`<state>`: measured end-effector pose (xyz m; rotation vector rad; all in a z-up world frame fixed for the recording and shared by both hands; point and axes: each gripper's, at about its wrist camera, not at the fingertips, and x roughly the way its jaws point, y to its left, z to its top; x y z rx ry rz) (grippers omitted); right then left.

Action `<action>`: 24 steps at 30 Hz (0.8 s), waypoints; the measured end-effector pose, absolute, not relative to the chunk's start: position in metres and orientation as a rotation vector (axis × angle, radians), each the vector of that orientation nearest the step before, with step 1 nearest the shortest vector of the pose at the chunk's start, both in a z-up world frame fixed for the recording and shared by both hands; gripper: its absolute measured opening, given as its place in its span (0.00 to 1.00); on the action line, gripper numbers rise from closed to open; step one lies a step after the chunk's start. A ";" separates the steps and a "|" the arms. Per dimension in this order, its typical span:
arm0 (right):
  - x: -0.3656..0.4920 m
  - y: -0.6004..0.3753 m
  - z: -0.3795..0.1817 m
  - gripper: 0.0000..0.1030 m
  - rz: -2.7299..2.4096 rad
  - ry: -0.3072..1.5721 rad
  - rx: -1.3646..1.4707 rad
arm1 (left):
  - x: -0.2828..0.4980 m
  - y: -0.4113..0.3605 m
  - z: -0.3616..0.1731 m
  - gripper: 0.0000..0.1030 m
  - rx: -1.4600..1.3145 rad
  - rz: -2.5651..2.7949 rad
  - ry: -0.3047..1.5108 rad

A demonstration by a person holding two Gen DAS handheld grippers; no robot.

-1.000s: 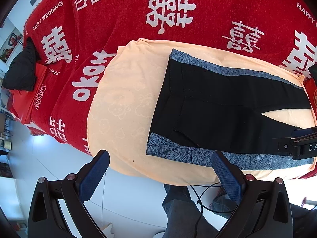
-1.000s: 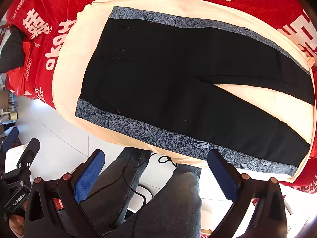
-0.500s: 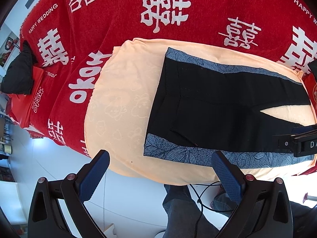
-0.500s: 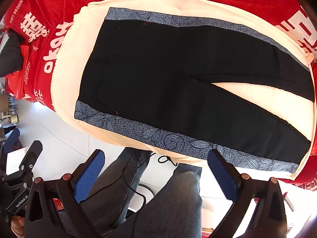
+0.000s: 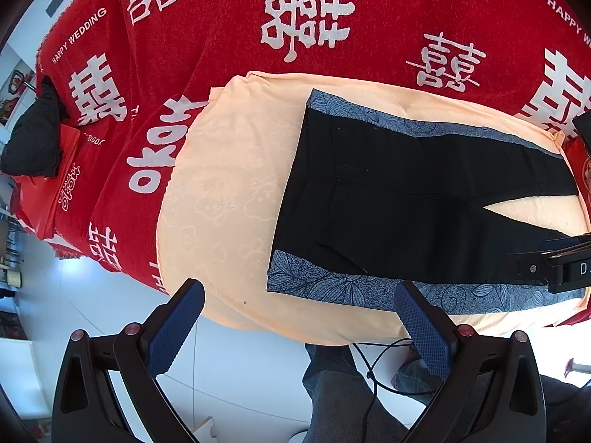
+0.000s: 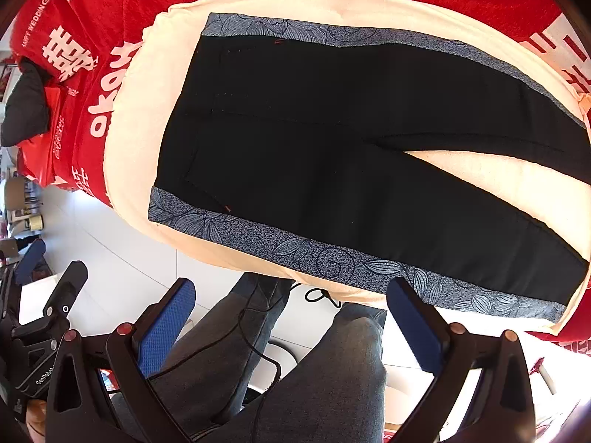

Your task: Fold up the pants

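While both grippers' fingers gape wide, black pants (image 6: 332, 147) lie flat, legs parted, grey floral side stripes.

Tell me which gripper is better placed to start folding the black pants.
Probably left. The left gripper, open, sits just off the waistband corner of the black pants with grey floral side stripes. The right gripper, also open, faces the near leg's middle.

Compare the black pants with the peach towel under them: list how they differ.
1. The pants are black with grey-blue floral side bands; the peach towel is one pale colour with a faint embossed pattern.
2. The pants lie on the towel, which lies on the red blanket.
3. The towel extends past the pants' waistband and sides.
Shared: both are spread flat.
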<state>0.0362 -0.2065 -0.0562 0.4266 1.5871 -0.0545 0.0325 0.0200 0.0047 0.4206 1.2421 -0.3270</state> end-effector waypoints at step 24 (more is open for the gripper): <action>0.035 -0.211 -0.059 1.00 -0.071 1.599 0.446 | 0.035 0.018 0.001 1.00 0.417 -0.339 1.256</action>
